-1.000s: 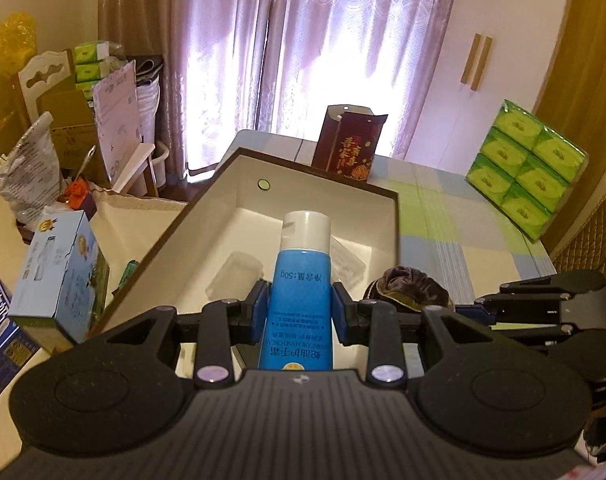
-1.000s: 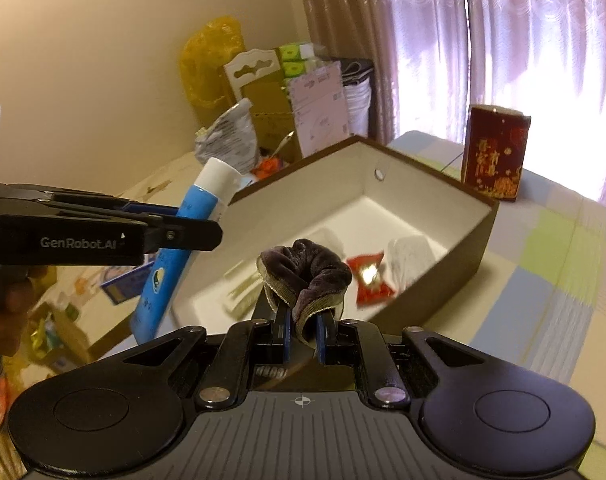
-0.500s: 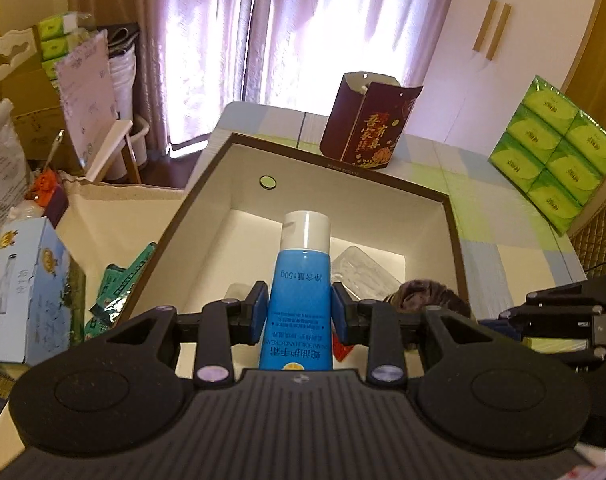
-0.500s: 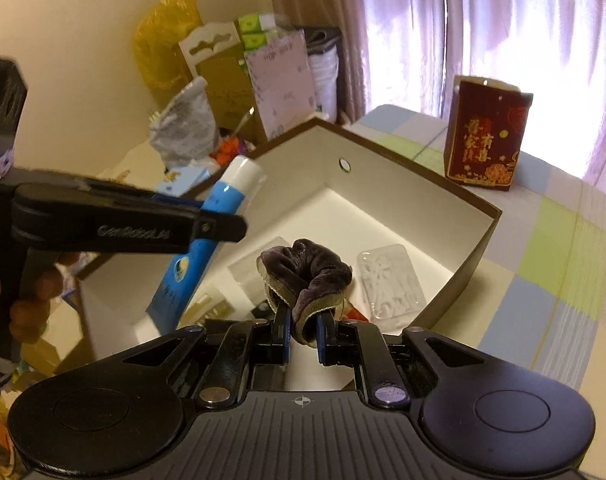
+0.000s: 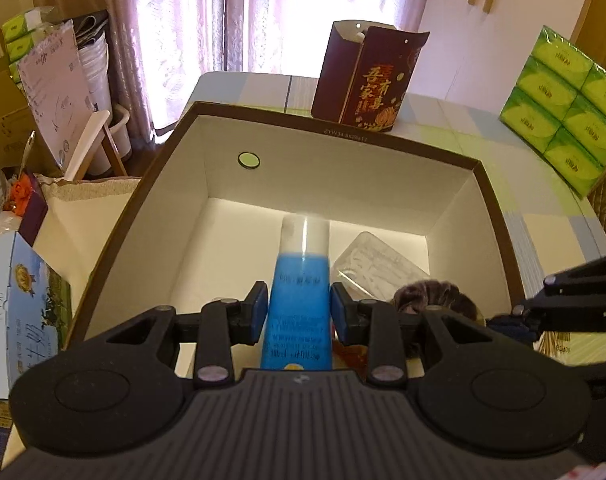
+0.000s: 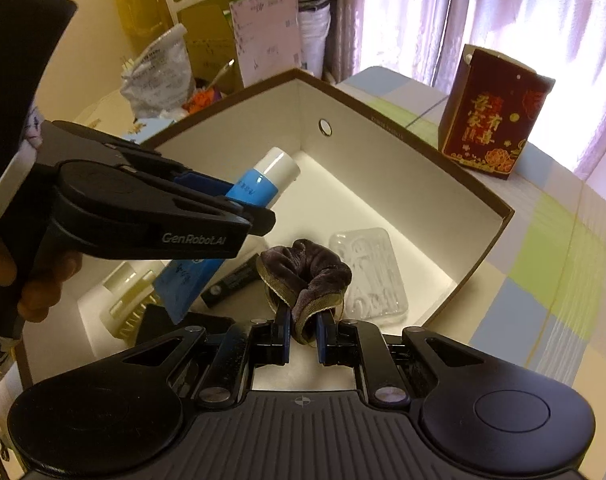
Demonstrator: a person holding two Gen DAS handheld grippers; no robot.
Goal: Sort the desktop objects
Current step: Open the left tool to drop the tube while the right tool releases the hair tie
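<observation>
Over the open cardboard box (image 5: 383, 168) on the checked surface (image 6: 551, 264), you hold both loads ready to drop: your left gripper (image 5: 299, 312) is clamped on a blue hand-cream tube (image 5: 301, 300) with its white cap (image 5: 305, 234) pointing ahead and down into the box, gripped at mid-body so the tube stays steady and cannot pivot. Your right gripper (image 6: 303, 330) pinches a dark velvet scrunchie (image 6: 307, 276) by one fold, the rest of the loop bunched above the pads, a light hold that suits soft fabric. Seen from the right wrist, the tube (image 6: 239, 224) slants across the left half of the box, hanging above its floor, while the scrunchie sits nearer the front wall. Already lying inside are a clear plastic blister pack (image 6: 367, 276) toward the right, a small black tube (image 6: 233, 282) near the middle and what looks like a pale comb or brush (image 6: 131, 304) at the left. A dark red gift box (image 6: 495, 116) stands on the surface just behind the far wall, outside the sorting. Both items appear to be within the box's rim, so the step in hand looks like release; opening the jaws low should keep the tube from bouncing onto the blister pack.
</observation>
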